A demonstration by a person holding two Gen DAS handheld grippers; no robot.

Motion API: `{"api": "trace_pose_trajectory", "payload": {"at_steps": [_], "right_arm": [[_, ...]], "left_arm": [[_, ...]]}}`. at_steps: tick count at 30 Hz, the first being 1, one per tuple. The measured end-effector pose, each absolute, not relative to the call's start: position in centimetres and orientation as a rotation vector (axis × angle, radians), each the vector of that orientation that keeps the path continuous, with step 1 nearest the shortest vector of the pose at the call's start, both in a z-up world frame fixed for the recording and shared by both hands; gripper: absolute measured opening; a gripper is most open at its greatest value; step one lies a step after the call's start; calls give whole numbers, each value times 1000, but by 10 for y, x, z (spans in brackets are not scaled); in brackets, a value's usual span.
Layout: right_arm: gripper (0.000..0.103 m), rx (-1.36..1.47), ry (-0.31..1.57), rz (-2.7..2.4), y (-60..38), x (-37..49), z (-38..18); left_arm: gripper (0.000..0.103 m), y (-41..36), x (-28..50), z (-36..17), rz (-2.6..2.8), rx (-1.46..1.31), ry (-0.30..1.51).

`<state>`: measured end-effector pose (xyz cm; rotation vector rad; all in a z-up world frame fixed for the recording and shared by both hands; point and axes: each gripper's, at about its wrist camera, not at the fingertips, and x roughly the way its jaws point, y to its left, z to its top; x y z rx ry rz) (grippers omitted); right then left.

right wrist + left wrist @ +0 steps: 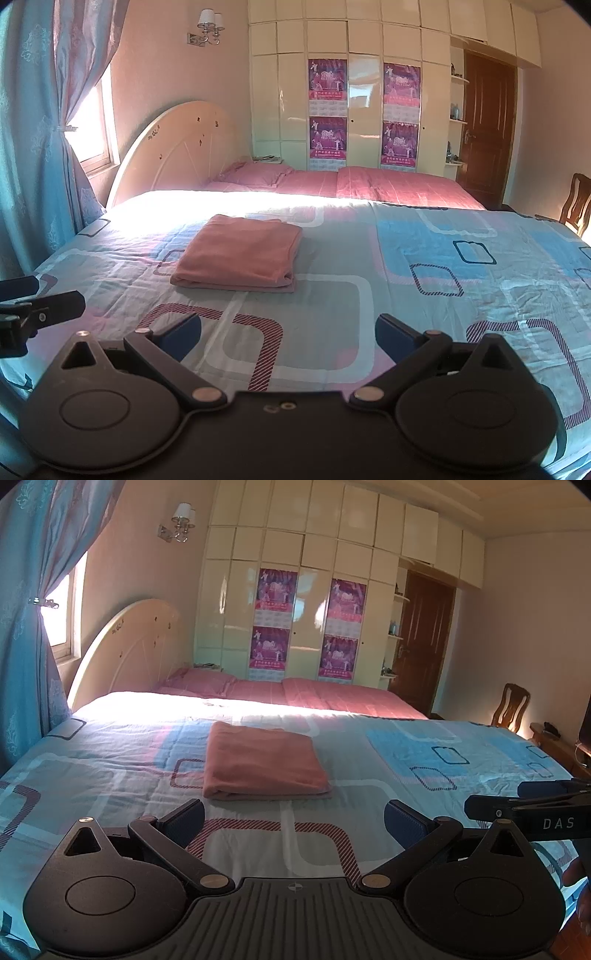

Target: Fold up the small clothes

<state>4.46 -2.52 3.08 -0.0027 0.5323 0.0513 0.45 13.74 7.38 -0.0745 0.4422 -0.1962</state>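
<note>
A pink cloth [264, 762] lies folded in a neat rectangle on the patterned blue bedspread [406, 760]; it also shows in the right wrist view [240, 254]. My left gripper [294, 823] is open and empty, held above the bedspread just short of the cloth's near edge. My right gripper [288, 336] is open and empty, held above the bedspread to the right of and nearer than the cloth. The right gripper's side shows at the right edge of the left wrist view [532, 808]. The left gripper's tip shows at the left edge of the right wrist view [40, 310].
Pink pillows [258, 173] and a pink quilt [399, 186] lie at the bed's far side by the cream headboard [177, 147]. A cream wardrobe [365, 92], a brown door [487, 125] and a wooden chair [511, 705] stand beyond. Blue curtains [26, 627] hang at left.
</note>
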Motion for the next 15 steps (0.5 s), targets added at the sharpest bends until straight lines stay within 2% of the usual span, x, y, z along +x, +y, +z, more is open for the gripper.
{"api": "trace_pose_trajectory", "payload": {"at_steps": [15], "right_arm": [[101, -3, 531, 54, -26, 45, 32]], "left_arm": [[102, 137, 5, 73, -195, -67, 441]]}}
